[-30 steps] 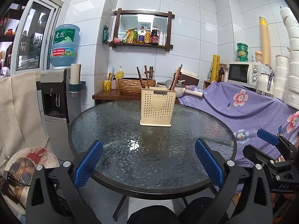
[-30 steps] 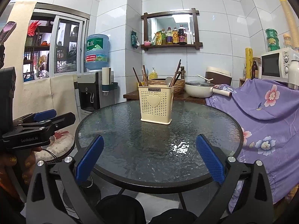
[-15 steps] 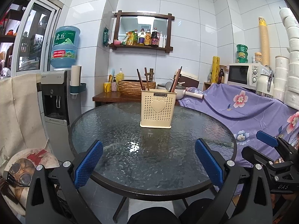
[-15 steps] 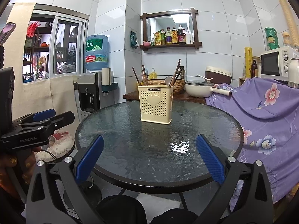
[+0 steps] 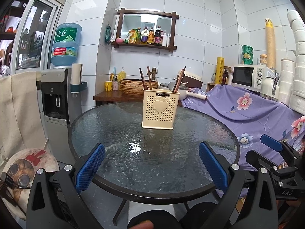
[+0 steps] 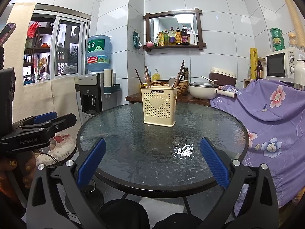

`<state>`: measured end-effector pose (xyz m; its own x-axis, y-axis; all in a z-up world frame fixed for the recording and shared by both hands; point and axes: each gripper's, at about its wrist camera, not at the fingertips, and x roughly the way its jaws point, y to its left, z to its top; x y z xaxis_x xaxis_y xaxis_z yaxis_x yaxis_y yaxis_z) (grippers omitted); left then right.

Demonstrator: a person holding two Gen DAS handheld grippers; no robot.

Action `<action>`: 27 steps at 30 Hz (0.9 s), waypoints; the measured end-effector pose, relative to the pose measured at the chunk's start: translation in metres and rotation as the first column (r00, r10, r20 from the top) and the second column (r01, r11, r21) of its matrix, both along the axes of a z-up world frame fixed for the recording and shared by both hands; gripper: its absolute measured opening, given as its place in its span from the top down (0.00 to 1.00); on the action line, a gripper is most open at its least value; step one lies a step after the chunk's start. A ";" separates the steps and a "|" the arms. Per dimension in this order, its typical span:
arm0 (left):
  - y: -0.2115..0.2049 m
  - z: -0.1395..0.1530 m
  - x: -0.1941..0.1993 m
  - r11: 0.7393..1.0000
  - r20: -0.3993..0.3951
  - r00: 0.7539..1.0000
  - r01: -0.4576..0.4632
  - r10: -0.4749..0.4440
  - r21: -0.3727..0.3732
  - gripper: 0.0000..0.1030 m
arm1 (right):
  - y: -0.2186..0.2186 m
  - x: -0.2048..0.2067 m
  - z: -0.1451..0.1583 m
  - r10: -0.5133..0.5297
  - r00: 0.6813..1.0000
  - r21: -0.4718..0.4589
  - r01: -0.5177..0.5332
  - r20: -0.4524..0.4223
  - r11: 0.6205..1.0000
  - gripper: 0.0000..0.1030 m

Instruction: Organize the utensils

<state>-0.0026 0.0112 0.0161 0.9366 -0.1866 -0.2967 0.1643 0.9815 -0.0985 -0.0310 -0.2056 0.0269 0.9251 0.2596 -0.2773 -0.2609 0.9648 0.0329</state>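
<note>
A cream perforated utensil holder (image 5: 160,111) is standing upright toward the far side of the round glass counter (image 5: 118,133), its heart-embossed face turned to both cameras. Dark wooden chopsticks (image 5: 145,78) are sticking out of its top with their long axes near vertical: one group at the left is leaning up and to the left, another group (image 6: 180,73) at the right is leaning up and to the right (where they overlap an exact count cannot be made, though at least two sticks are showing on each side). One metal spoon (image 6: 171,81) is poking its bowl up just beside the right-hand group. The left gripper (image 5: 151,168) is hovering over the near edge of the counter with its two blue-padded fingers spread wide and nothing between them. The right gripper (image 6: 152,167) is doing the same at its own near edge, also spread wide and holding nothing. Both are sitting well apart from the holder, and each is showing at the edge of the other's view.
</note>
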 end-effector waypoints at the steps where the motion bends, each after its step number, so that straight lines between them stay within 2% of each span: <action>1: 0.000 0.000 0.000 1.000 -0.001 1.000 -0.003 0.003 -0.002 0.06 | 0.000 0.000 0.000 0.000 1.000 0.000 0.000 0.000 1.000 0.06; 27: 0.001 0.002 -0.001 0.999 0.005 1.000 -0.029 0.029 0.014 0.06 | -0.003 0.001 0.000 0.000 1.000 -0.009 0.000 -0.005 1.000 0.06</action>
